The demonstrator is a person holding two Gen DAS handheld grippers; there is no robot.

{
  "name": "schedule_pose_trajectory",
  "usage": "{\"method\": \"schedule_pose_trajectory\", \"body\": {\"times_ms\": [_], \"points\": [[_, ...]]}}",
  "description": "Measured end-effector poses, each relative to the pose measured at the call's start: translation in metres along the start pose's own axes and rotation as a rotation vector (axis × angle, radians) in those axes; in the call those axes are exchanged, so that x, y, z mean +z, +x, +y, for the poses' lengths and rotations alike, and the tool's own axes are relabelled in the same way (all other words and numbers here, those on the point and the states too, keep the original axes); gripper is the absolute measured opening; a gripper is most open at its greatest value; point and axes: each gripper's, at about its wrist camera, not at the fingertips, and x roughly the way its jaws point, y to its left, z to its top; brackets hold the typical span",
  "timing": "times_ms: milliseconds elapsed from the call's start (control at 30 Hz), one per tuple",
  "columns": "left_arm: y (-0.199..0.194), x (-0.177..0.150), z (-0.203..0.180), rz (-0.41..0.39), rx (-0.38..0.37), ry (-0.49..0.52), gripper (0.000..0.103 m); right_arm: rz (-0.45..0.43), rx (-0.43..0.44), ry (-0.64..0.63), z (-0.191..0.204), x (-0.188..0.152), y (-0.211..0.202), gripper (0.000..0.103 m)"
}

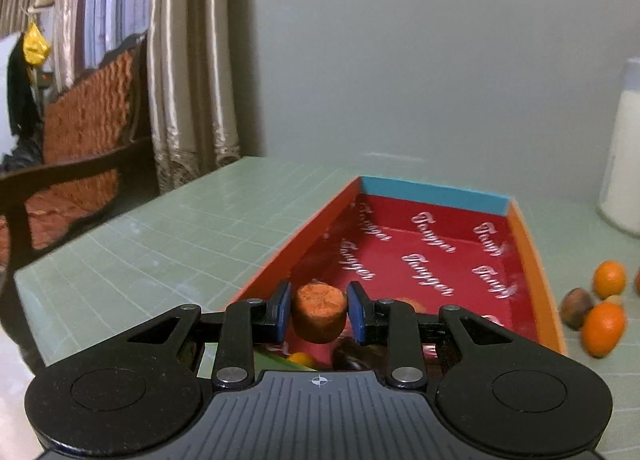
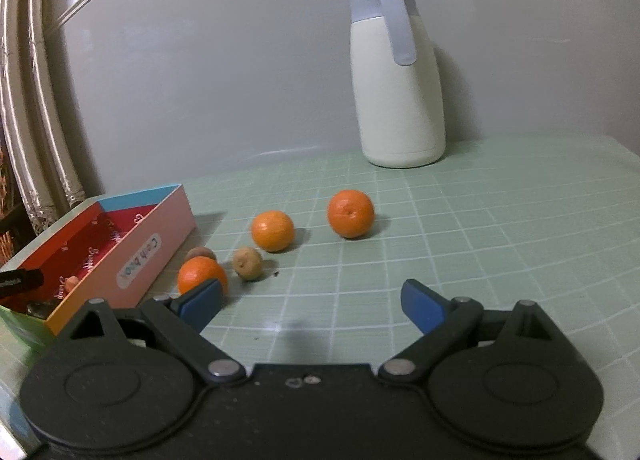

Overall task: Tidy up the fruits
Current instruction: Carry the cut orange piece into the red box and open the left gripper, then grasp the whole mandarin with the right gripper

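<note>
My left gripper [image 1: 319, 310] is shut on an orange carrot chunk [image 1: 319, 312], held over the near end of a red-lined box [image 1: 432, 196]. More produce lies half hidden under the gripper at that end. In the right wrist view the same box [image 2: 156, 238] stands at the left, and part of the left gripper [image 2: 20, 282] reaches over it. Three oranges lie on the mat: one nearest [image 2: 200, 275], one in the middle [image 2: 272, 230], one farthest [image 2: 350, 213]. Two small brown fruits [image 2: 248, 263] [image 2: 200, 253] lie between them. My right gripper [image 2: 310, 306] hangs open above bare mat, apart from the fruit.
A cream thermos jug [image 2: 396, 80] stands at the back by the wall. The green grid mat [image 2: 500, 240] covers the table. Curtains [image 1: 188, 60] and a wooden sofa [image 1: 84, 132] lie beyond the table's left edge. In the left wrist view, oranges [image 1: 604, 328] rest right of the box.
</note>
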Motion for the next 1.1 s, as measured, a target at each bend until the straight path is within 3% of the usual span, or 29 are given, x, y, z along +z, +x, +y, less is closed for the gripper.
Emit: {"method": "schedule_pose_trajectory", "body": {"times_ms": [367,433,500,633,1100], "points": [[-0.010,-0.003,0.003,-0.008,-0.020,-0.017,0.032,0.005,0.044,-0.009,0.016,0.001,0.008,0.096],[-0.016,-0.004,0.005,-0.025,-0.017,-0.026,0.056,0.009,0.055,-0.012,0.019,0.002,0.011,0.096],[-0.023,-0.004,0.007,-0.041,-0.048,-0.038,0.063,0.011,0.061,-0.014,0.022,0.002,0.013,0.095],[-0.040,-0.006,0.004,-0.112,-0.008,0.009,0.078,0.020,0.077,-0.009,0.027,0.003,0.018,0.094],[-0.066,-0.016,0.037,-0.121,-0.011,0.005,0.083,0.080,0.140,-0.032,0.056,0.006,0.040,0.086]]}}
